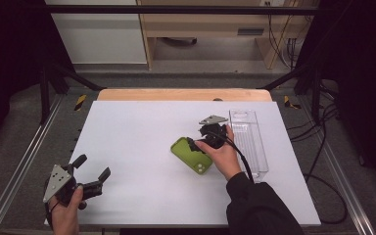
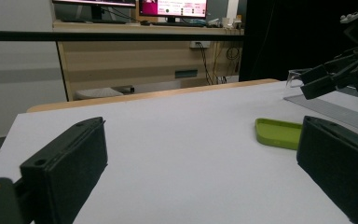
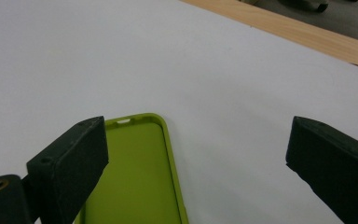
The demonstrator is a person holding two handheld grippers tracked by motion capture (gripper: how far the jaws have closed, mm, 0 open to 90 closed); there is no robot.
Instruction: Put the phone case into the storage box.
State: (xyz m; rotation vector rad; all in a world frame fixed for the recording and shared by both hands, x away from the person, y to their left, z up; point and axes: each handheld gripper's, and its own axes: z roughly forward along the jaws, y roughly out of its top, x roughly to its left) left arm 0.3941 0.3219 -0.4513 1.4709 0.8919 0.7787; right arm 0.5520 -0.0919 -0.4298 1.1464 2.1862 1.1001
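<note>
Nearest the high camera, a dark sleeve (image 1: 262, 205) reached in from the bottom edge of the white table (image 1: 142, 142), one of two arms at work, each hand carrying one two-jaw gripper. On the table lay one green phone case (image 1: 191, 154), open side up, and one clear plastic tray (image 1: 248, 139) just to its right. The right gripper (image 1: 201, 138) hovered over the far end of the case, its jaws spread wide and holding nothing; in the right gripper view the case's (image 3: 135, 177) rim ran up beside one jaw, with bare table between that rim and the other jaw. Whether a jaw touched the case could not be told. The left gripper (image 1: 92, 167) sat at the table's near left corner, well apart from the case, its jaws likewise wide open and empty. From the left gripper view the case (image 2: 279, 132) lay flat ahead, beyond it the tray (image 2: 335, 109).
</note>
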